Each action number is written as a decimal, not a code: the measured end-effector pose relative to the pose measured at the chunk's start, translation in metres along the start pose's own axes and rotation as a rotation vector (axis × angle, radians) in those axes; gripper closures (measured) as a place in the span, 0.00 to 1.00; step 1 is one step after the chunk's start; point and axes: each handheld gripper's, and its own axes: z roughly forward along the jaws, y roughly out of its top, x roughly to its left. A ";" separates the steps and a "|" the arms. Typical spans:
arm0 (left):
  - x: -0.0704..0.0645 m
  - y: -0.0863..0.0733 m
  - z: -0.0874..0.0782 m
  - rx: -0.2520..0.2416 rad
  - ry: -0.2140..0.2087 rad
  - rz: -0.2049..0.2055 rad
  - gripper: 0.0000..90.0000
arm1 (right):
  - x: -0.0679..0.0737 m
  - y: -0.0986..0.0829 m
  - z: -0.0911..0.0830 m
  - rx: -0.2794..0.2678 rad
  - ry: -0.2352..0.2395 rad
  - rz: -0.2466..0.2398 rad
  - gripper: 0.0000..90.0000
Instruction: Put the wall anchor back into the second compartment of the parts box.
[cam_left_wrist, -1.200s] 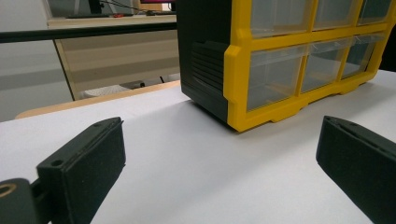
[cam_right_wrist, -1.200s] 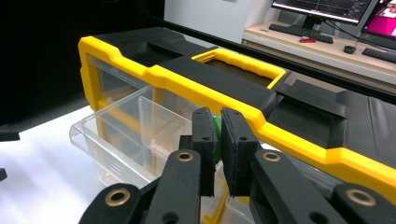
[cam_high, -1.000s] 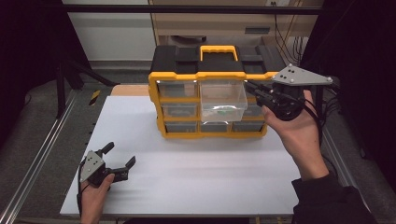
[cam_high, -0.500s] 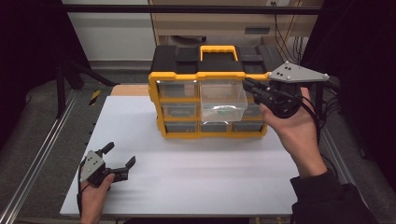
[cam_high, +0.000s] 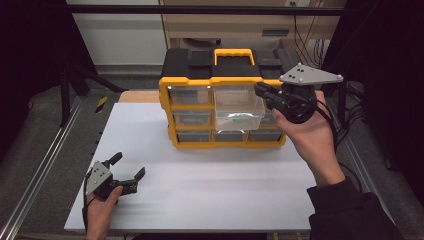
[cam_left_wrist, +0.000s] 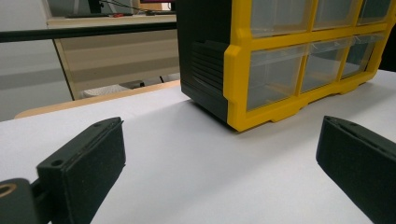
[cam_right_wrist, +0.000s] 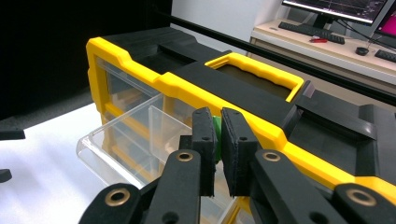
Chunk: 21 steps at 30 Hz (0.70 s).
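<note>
1. Right hand-held gripper (cam_high: 262, 93) is raised at the upper right of the yellow and black organiser (cam_high: 225, 80), its jaws pinched narrow on a small green piece (cam_right_wrist: 217, 140); it hangs over the pulled-out clear drawer (cam_high: 239, 107).
2. Clear drawer juts from the organiser's middle column, top row; something green lies inside it, too small to tell what.
3. Left hand-held gripper (cam_high: 129, 170) rests low on the white counter (cam_high: 200, 190) near its front left corner, jaws spread wide and holding nothing; it is well apart from the organiser.
</note>
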 end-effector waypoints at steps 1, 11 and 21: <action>0.000 0.000 0.000 0.000 0.000 0.000 0.01 | 0.000 0.000 0.001 0.002 0.003 -0.001 0.94; 0.000 0.000 0.000 -0.001 0.000 -0.002 0.01 | 0.004 0.006 0.006 0.007 0.024 -0.002 0.94; 0.001 0.000 0.000 -0.001 0.000 -0.002 0.01 | 0.005 0.007 0.014 0.035 0.026 -0.008 0.94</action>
